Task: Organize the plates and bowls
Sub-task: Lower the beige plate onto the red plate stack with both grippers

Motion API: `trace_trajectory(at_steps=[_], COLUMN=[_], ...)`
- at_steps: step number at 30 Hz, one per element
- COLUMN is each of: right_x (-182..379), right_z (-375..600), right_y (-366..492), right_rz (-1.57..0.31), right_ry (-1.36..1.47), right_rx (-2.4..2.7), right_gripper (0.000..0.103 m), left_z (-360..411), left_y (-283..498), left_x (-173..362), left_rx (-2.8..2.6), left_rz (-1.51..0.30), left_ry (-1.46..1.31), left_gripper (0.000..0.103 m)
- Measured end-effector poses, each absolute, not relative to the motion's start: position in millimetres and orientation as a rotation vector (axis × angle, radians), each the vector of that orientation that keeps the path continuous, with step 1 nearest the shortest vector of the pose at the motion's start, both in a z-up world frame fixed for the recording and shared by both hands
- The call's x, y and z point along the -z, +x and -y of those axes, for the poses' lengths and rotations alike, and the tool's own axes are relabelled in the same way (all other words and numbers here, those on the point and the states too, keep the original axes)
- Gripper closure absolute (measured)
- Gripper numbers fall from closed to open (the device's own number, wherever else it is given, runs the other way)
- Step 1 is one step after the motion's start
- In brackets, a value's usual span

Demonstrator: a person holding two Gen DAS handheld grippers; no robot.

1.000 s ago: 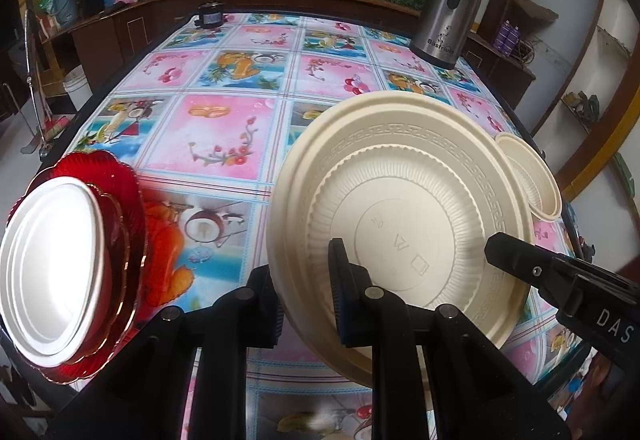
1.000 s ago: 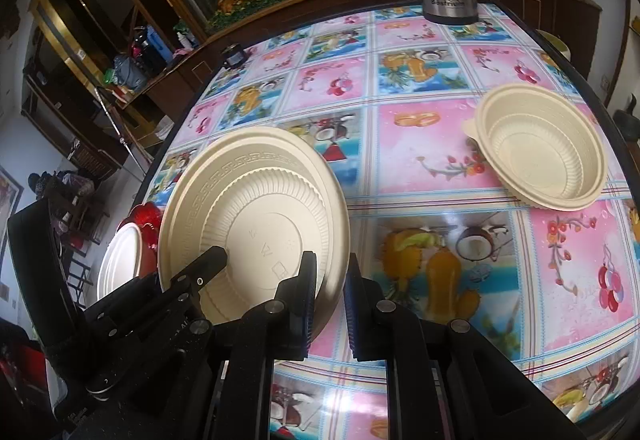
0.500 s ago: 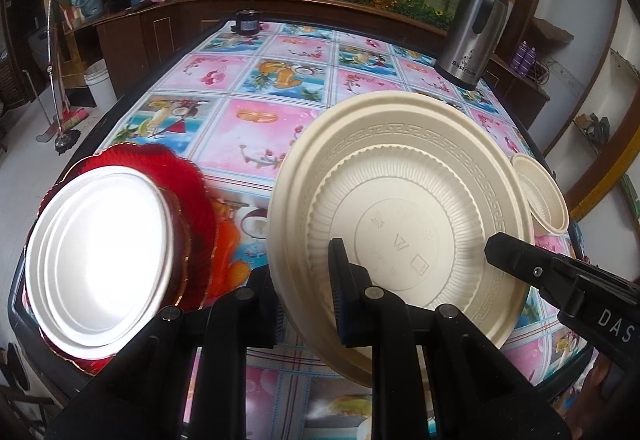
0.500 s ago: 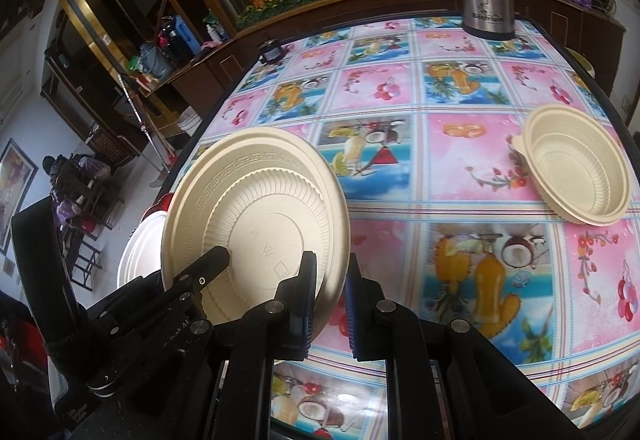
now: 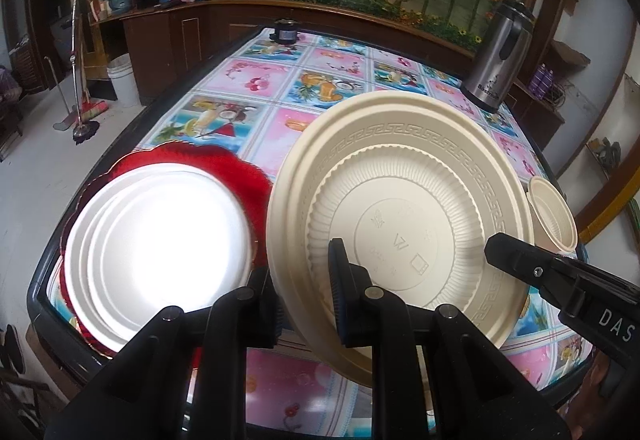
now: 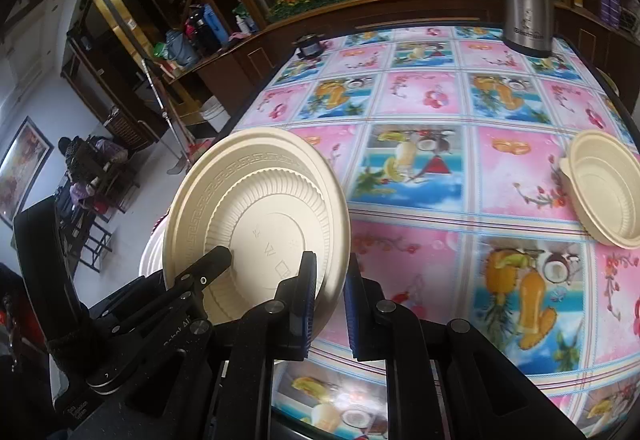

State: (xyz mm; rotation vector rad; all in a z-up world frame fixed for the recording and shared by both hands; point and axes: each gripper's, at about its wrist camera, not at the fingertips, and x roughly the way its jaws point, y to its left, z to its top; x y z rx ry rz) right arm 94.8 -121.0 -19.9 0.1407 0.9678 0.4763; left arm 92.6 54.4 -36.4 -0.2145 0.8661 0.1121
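A large cream plate hangs tilted above the table with its underside toward both cameras. My left gripper is shut on its lower left rim. My right gripper is shut on the rim of the same cream plate; one of its fingers shows at the plate's right side in the left wrist view. A stack of white plates rests on red scalloped plates at the table's near left corner, just left of the held plate. A cream bowl sits at the right edge.
The table wears a glossy pink and blue fruit-print cloth. A steel kettle stands at the far right and a small black object at the far edge. Wooden cabinets line the back. The floor drops off left of the stack.
Both grippers have carried the cream plate leftward along the table. The white and red stack now lies closer and fuller in the left wrist view; the bowl has fallen further right.
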Motion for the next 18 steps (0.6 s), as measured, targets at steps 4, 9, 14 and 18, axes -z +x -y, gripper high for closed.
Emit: trace_trajectory(at_steps=[4, 9, 14, 18], right_x=[19, 18, 15, 12], right_z=[107, 88, 69, 55], right_y=[94, 95, 95, 95], right_rz=[-0.968, -0.967, -0.965, -0.961], right_ry=[0.130, 0.115, 0.101, 0.087], right_rx=[-0.506, -0.546, -0.578, -0.601], right_gripper=[0.090, 0.090, 0.090, 0.090], left_z=[-69, -86, -102, -112], left_y=[88, 83, 79, 78], left_x=[35, 33, 29, 28], left_rx=[-0.140, -0.175, -0.208, -0.229], left_rz=[-0.858, -0.849, -0.836, -0.829], left_ry=[-0.226, -0.241, -0.253, -0.262], left_gripper=[0.086, 0.086, 0.086, 0.086])
